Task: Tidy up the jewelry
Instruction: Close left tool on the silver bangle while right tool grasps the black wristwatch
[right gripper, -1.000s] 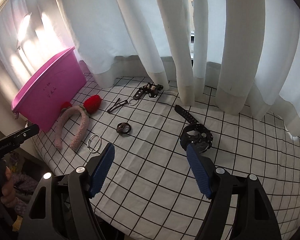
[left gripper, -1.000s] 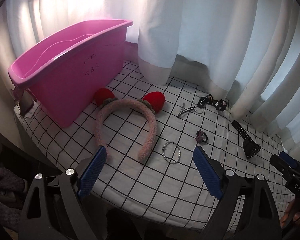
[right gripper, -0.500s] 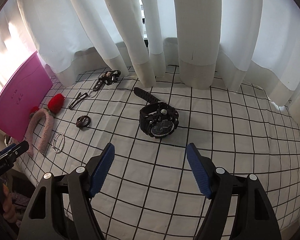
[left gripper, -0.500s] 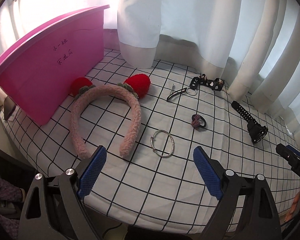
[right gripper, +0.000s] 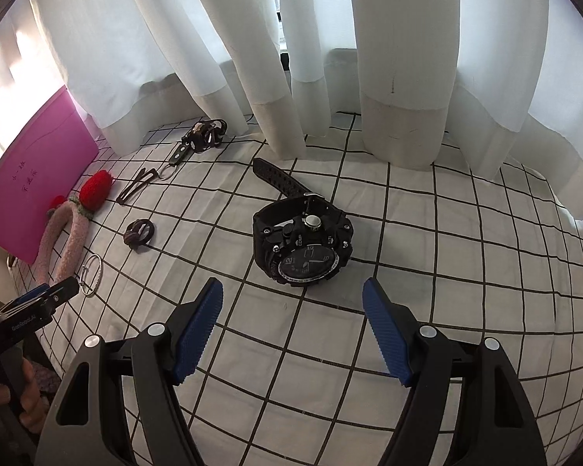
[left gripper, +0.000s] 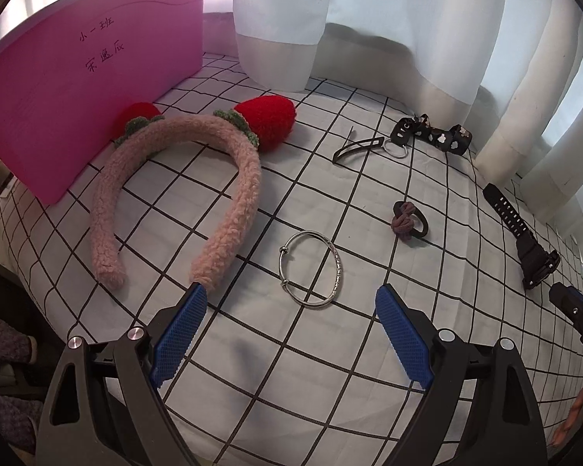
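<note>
Lying just ahead of left gripper [left gripper: 290,312] (wide apart, empty), silver bangle [left gripper: 311,269], right gripper [right gripper: 292,305] likewise, facing watch [right gripper: 302,247]

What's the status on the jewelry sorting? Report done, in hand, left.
Done: nothing visibly; every piece lies on the checked cloth, outside the pink bin.
In hand: nothing. The left hand-held gripper is open before the silver bangle; the right hand-held gripper is open before the black watch.
Left: those, plus headband, hair tie, clip.
</note>
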`<state>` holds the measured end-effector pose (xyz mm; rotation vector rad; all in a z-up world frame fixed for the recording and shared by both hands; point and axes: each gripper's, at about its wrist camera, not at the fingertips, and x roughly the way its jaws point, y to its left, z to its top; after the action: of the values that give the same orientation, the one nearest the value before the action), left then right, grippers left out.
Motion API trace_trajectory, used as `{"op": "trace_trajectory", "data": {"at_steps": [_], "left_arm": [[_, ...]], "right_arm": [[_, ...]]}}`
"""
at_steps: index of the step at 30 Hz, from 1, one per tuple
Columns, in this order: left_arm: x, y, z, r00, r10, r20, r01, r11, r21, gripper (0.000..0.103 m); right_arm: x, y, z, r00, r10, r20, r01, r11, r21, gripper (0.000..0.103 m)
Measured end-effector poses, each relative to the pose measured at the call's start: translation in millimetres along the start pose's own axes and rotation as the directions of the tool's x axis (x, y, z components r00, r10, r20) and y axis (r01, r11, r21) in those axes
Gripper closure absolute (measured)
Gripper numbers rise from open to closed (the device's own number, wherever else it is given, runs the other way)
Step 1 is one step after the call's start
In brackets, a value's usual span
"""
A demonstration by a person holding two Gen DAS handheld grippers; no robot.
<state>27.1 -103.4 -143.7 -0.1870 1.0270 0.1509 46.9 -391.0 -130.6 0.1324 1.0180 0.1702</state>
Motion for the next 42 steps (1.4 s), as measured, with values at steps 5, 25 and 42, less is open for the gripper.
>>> {"op": "trace_trajectory", "data": {"at_steps": [5,25,42], "left_arm": [[14.5,-2.8,-1.7,0.999,0.03,-0.011,-0.031,0.998,-0.062,0.016],[35.8,-16.6,2.1,0.994,0.109,0.032,-0.107,0.993,-0.05,0.011],[42.3,-21.4,6.1,0.984,0.162,0.072,-0.153,0.982,-0.115,0.006]], "right_arm": [[12.0,0.3,3.1,1.0,0.012,-0.005,-0.013,0.998,-0.055,0.032],[56.2,-4.1,18.4,0.998,-0.025,-0.061,0.018,0.993,-0.113,0.032],[72.1,7.4,25.6,0.997,-0.079,-0.006,0.076,0.98,-0.186,0.031]]}}
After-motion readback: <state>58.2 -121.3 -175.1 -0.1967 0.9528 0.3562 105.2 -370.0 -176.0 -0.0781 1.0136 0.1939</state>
